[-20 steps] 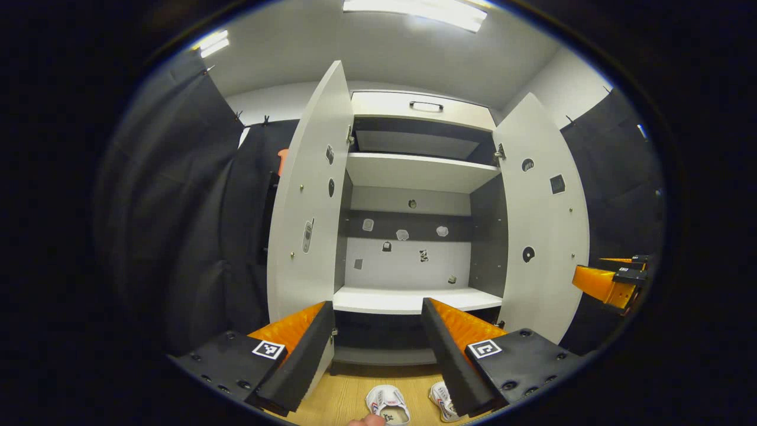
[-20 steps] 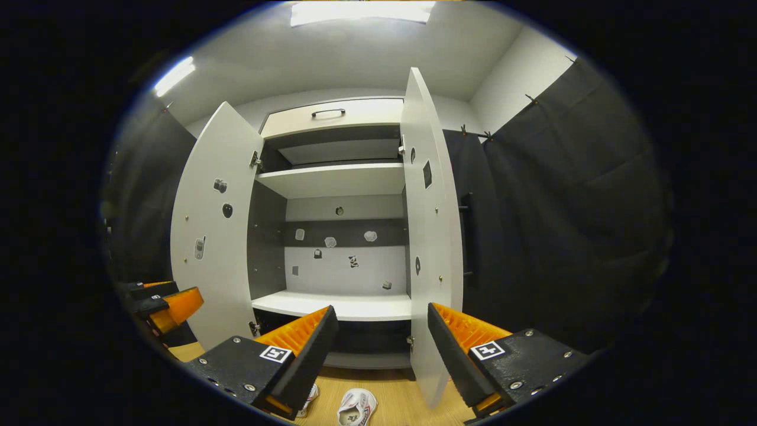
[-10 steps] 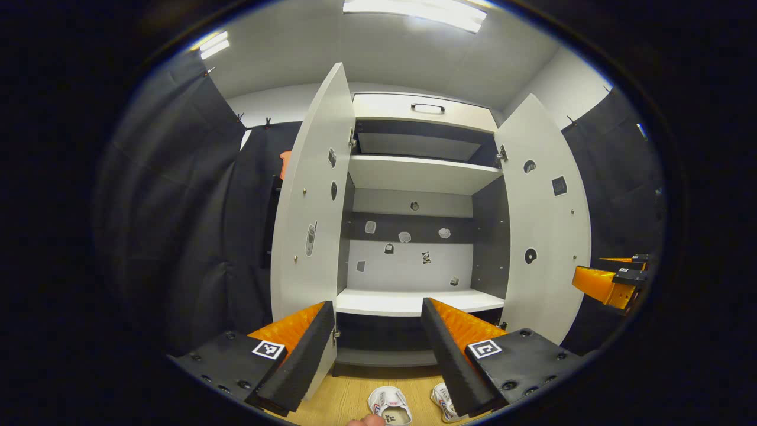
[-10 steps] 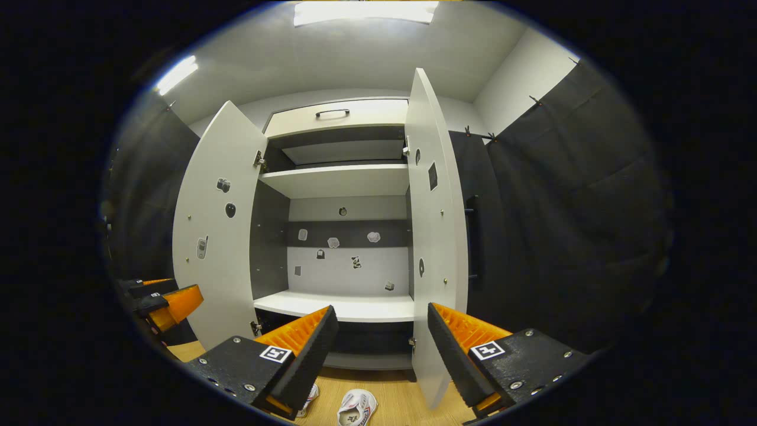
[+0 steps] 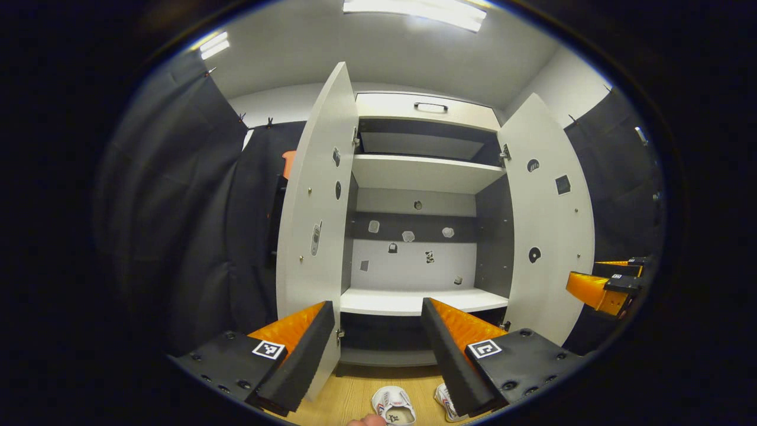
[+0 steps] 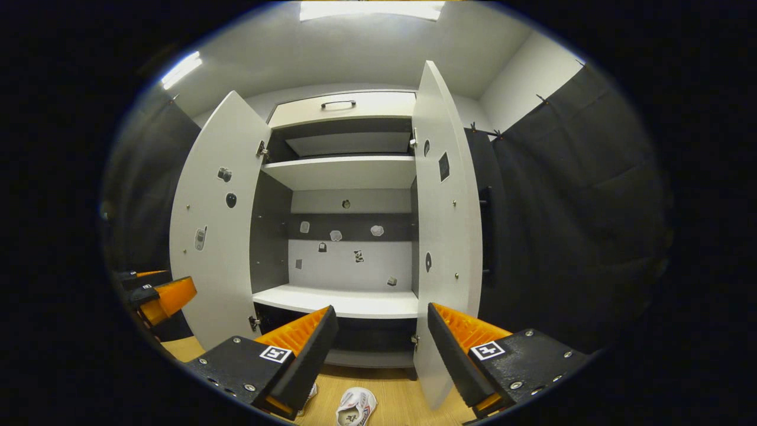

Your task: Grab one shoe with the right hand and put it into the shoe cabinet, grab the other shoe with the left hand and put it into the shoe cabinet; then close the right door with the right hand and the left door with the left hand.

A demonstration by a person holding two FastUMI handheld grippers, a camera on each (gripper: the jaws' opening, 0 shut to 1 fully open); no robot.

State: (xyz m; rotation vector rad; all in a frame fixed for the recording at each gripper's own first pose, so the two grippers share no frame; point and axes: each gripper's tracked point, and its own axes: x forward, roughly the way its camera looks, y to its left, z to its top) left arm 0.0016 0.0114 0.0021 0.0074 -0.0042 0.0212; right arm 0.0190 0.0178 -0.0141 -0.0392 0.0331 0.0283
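Note:
A white shoe cabinet [image 5: 414, 302] [image 6: 343, 299] stands ahead with both doors wide open and bare shelves. Its left door [image 5: 313, 207] [image 6: 216, 225] and right door [image 5: 550, 225] [image 6: 443, 225] swing outward. Two white shoes lie on the wooden floor in front: one [image 5: 393, 407] [image 6: 355, 407] in the middle, the other [image 5: 443, 401] [image 6: 309, 395] partly hidden behind a finger. My left gripper [image 5: 378, 349] is open and holds nothing, well above the shoes. My right gripper [image 6: 378, 349] is open too; the left gripper view has it at the far right [image 5: 603, 287].
Black cloth walls close in on both sides. The wooden floor [image 5: 349, 396] runs between me and the cabinet. A closed drawer with a dark handle [image 5: 430, 106] tops the cabinet. The left gripper [image 6: 159, 299] sits at the left edge of the right gripper view.
Both views have shifted slightly; the cabinet looks a little nearer in the right gripper view. Both grippers stay open and the shoes have not moved.

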